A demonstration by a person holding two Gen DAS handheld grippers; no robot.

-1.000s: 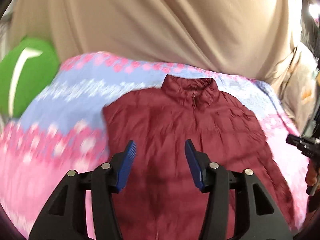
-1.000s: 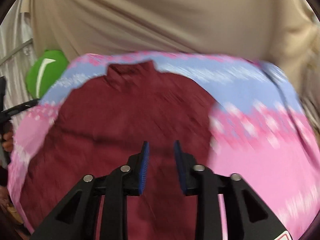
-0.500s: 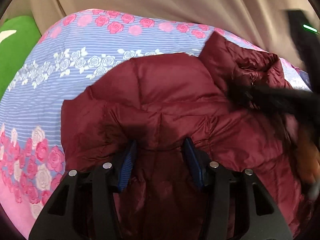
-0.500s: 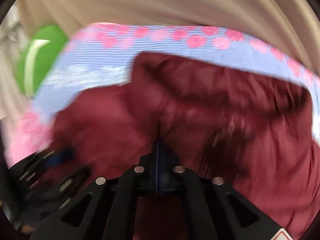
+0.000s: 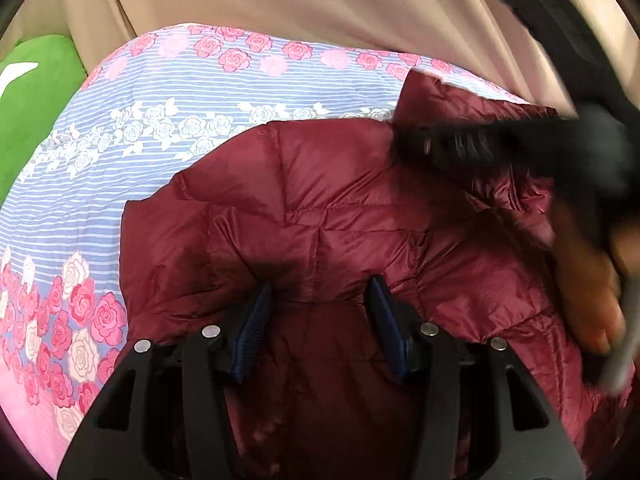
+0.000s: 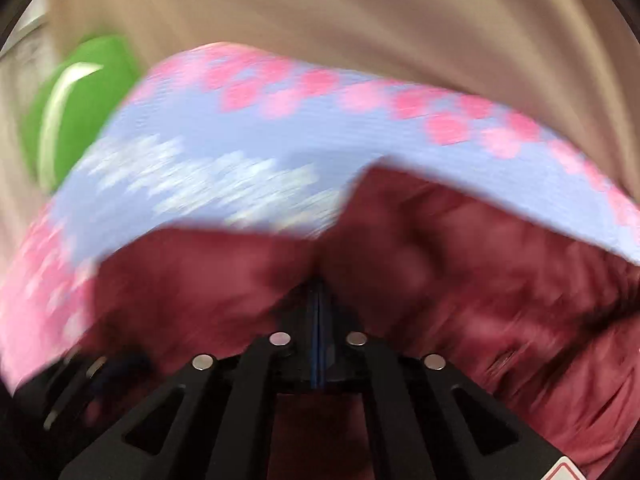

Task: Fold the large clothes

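Observation:
A dark red quilted puffer jacket lies on a bed covered with a floral sheet. My left gripper is open, its blue pads pressed down on the jacket's left side. In the right wrist view, which is blurred by motion, my right gripper is shut on a fold of the jacket just below the collar and lifts it. In the left wrist view the right gripper and the hand holding it show as a dark blur over the collar.
The sheet is blue-striped with pink and white roses. A green cushion lies at the bed's far left and also shows in the right wrist view. A beige curtain hangs behind the bed.
Both grippers came down onto the jacket. The right gripper closed on fabric near the collar and pulls it up and across. The left gripper stays open, pressed on the jacket.

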